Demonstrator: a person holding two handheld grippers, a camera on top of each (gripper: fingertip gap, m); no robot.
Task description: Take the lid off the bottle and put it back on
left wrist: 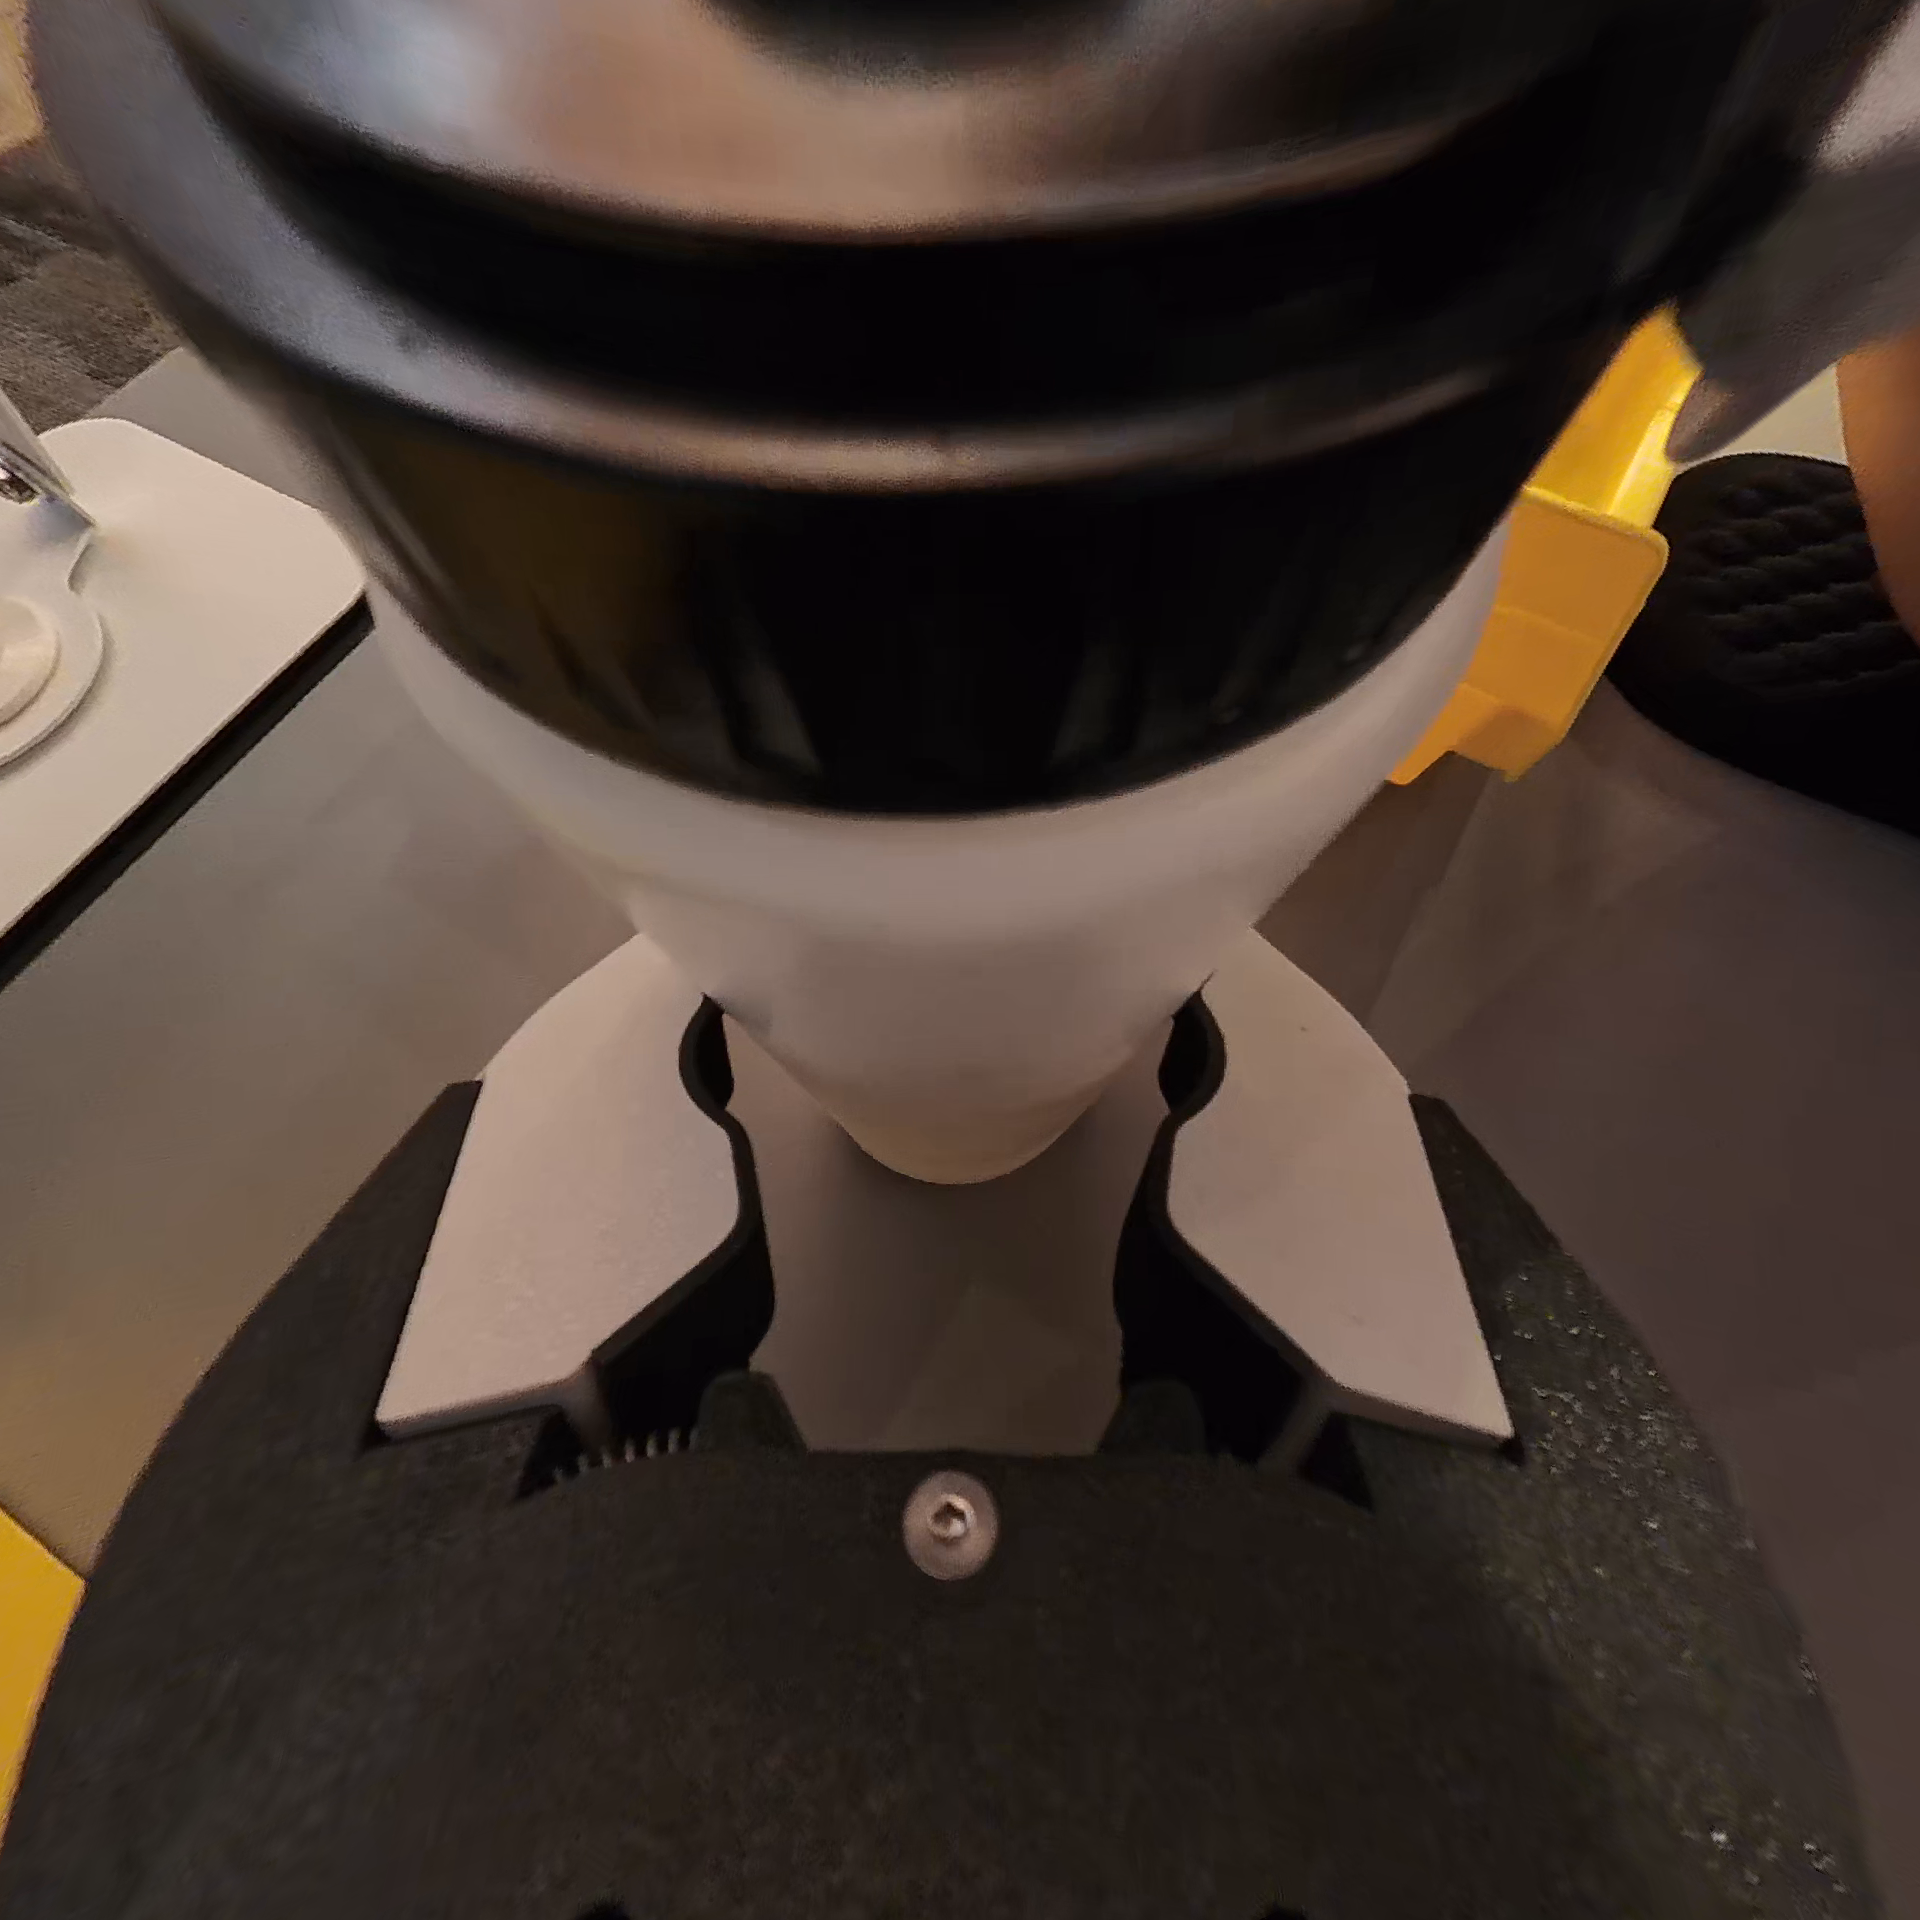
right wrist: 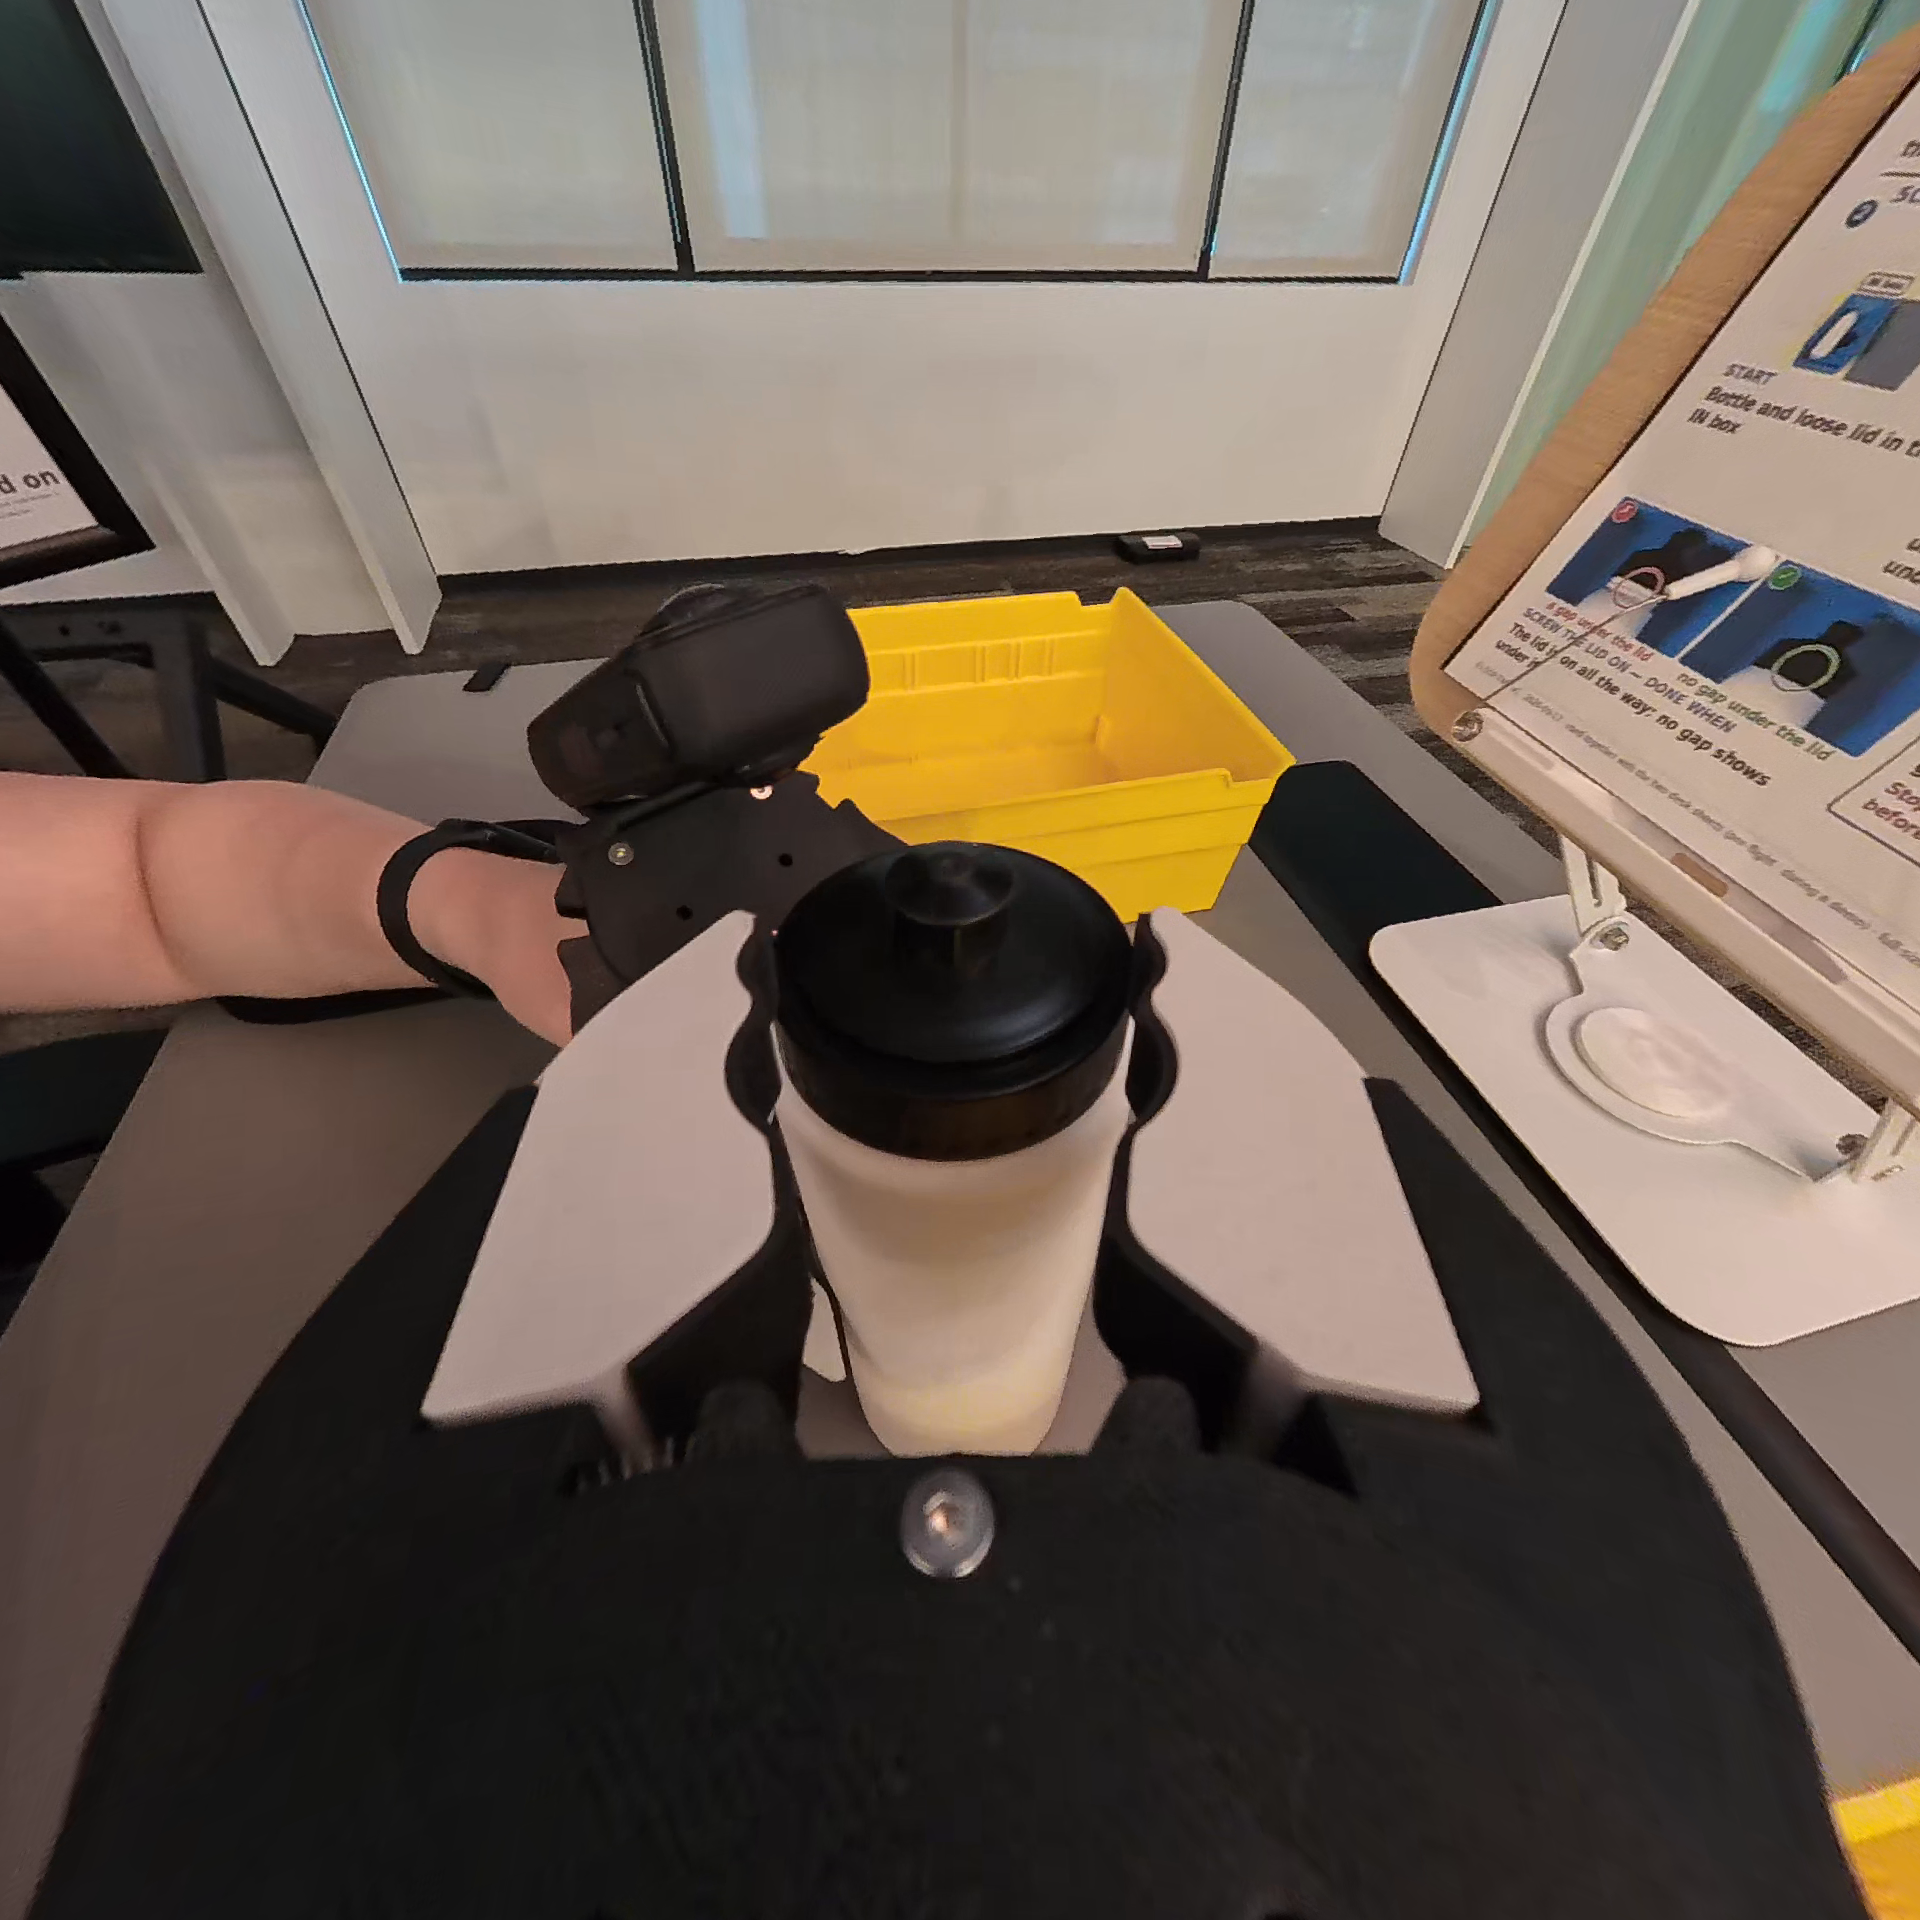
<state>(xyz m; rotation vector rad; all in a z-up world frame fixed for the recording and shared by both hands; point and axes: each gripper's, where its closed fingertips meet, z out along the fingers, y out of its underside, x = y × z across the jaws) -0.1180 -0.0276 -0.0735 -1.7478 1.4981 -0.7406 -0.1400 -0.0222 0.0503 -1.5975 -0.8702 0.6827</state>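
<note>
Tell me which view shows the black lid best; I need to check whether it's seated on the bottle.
The right wrist view: the lid is sharp, whole, and sits on the white bottle between the right gripper fingers. The left wrist view shows the lid too close, blurred and cropped.

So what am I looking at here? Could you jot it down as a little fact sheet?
bottle: white bottle, upright above the grey table
lid: black lid with a spout, sitting on the bottle's neck
left gripper: left gripper closed on the bottle's body, below the lid
right gripper: right gripper with fingers either side of the lid; contact cannot be told
bin: yellow bin behind the bottle, nothing visible inside
stand: white stand holding an instruction sheet, to the right
</note>
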